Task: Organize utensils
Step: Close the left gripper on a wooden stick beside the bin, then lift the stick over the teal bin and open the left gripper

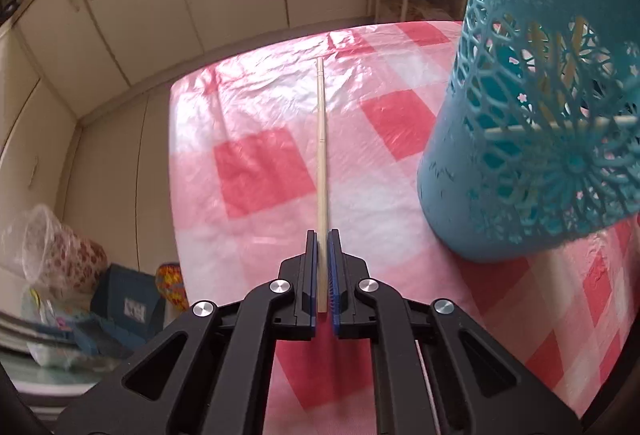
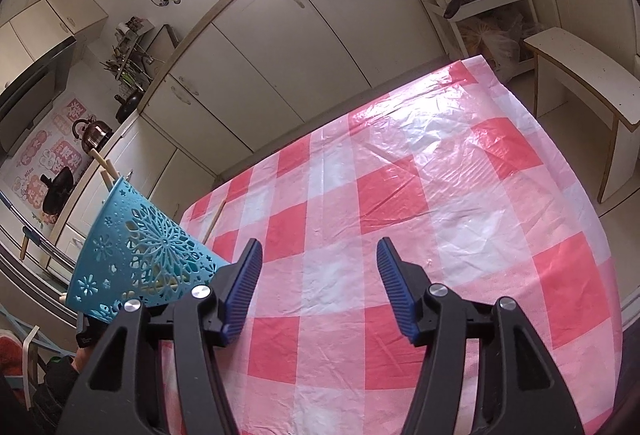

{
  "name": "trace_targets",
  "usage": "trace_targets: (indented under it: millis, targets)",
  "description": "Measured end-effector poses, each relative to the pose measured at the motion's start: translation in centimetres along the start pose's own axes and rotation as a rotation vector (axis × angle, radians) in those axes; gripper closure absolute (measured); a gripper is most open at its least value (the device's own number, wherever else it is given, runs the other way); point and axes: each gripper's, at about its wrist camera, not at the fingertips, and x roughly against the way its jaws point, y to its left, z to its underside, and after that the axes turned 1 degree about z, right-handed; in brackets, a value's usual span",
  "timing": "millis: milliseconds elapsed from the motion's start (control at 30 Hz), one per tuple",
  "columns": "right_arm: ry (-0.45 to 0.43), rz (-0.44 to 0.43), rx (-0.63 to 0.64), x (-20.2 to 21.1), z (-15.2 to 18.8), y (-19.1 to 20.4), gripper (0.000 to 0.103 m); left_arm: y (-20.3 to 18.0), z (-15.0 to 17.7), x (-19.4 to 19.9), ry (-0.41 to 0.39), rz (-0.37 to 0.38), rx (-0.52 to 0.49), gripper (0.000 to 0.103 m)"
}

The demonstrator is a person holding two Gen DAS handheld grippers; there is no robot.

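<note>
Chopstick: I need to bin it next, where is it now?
Left wrist view: the chopstick is clamped in the left claw, over the checked tablecloth, left of the blue basket.

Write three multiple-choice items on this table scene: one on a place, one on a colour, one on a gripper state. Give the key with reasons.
1. Where does the perforated plastic utensil basket stand relative to the pale wooden chopstick in the left wrist view?
A. To its right
B. To its left
C. Under it

2. What colour is the basket?
A. Yellow
B. Teal blue
C. Black

3. What is the state of the left gripper?
A. Wide open and empty
B. Shut on the chopstick
C. Shut on the basket

Key:
1 A, the basket fills the right side of the left wrist view while the chopstick runs up the middle over the red and white checked tablecloth.
2 B, its flower-cut wall is teal blue in both views.
3 B, the blue pads press on the chopstick's near end.
</note>
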Motion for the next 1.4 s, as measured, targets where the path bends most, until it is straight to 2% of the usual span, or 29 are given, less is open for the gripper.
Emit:
trace_targets:
  millis: [133, 200, 267, 367, 467, 600, 767, 833, 867, 900, 1000, 1067, 1133, 1233, 1300, 1400]
  targets:
    - [-0.010, -0.019, -0.005, 0.7, -0.1, 0.3, 0.045, -1.0, 5.6, 3.3, 0.025, 0.022, 0.121, 0.098]
    - [-0.016, -0.033, -0.003, 1.3, 0.1, 0.6, 0.045, -2.3, 8.8, 5.2, 0.043, 0.020, 0.157, 0.098]
    - [-0.022, -0.048, -0.007, 2.0, 0.5, 1.0, 0.045, -3.5, 11.7, 7.0, 0.068, 0.048, 0.197, 0.098]
    - [-0.027, -0.080, -0.028, 3.4, 1.8, 1.2, 0.044, -5.2, 14.4, 8.9, 0.110, 0.083, 0.225, 0.098]
    - [-0.020, -0.102, -0.056, 4.3, 3.3, 1.2, 0.044, -6.1, 13.7, 9.5, 0.100, 0.049, 0.207, 0.093]
    - [-0.021, -0.120, -0.097, 5.6, 5.3, 1.0, 0.043, -6.2, 9.8, 9.2, 0.027, -0.008, 0.204, 0.069]
    - [-0.006, -0.115, -0.147, 6.2, 7.4, 0.2, 0.043, -6.4, 5.5, 5.7, 0.035, -0.087, 0.164, 0.067]
    - [0.011, -0.110, -0.151, 5.9, 7.8, 0.1, 0.043, -6.7, 4.9, 4.3, 0.061, -0.111, 0.154, 0.068]
    - [0.020, -0.107, -0.145, 5.6, 7.8, 0.1, 0.043, -6.8, 4.8, 3.8, 0.071, -0.114, 0.145, 0.079]
    - [0.022, -0.105, -0.137, 5.4, 7.8, 0.3, 0.043, -7.1, 4.9, 3.2, 0.087, -0.110, 0.140, 0.098]
    - [0.025, -0.108, -0.117, 5.1, 7.8, 0.6, 0.043, -7.7, 5.1, 3.2, 0.066, -0.123, 0.114, 0.098]
    - [0.031, -0.110, -0.110, 4.9, 8.0, 0.7, 0.043, -7.3, 5.5, 3.5, 0.057, -0.101, 0.149, 0.098]
    - [0.037, -0.118, -0.117, 4.9, 8.1, 0.7, 0.043, -6.4, 6.1, 4.9, 0.017, -0.084, 0.215, 0.098]
    - [0.037, -0.134, -0.124, 5.0, 8.1, 0.6, 0.043, -4.4, 7.2, 9.7, -0.105, -0.037, 0.352, 0.098]
    - [0.038, -0.149, -0.127, 5.1, 8.1, 0.8, 0.043, -3.4, 7.3, 13.8, -0.223, 0.004, 0.416, 0.098]
    - [0.050, -0.173, -0.129, 4.9, 8.2, 1.1, 0.043, -3.3, 5.3, 20.0, -0.428, 0.015, 0.414, 0.098]
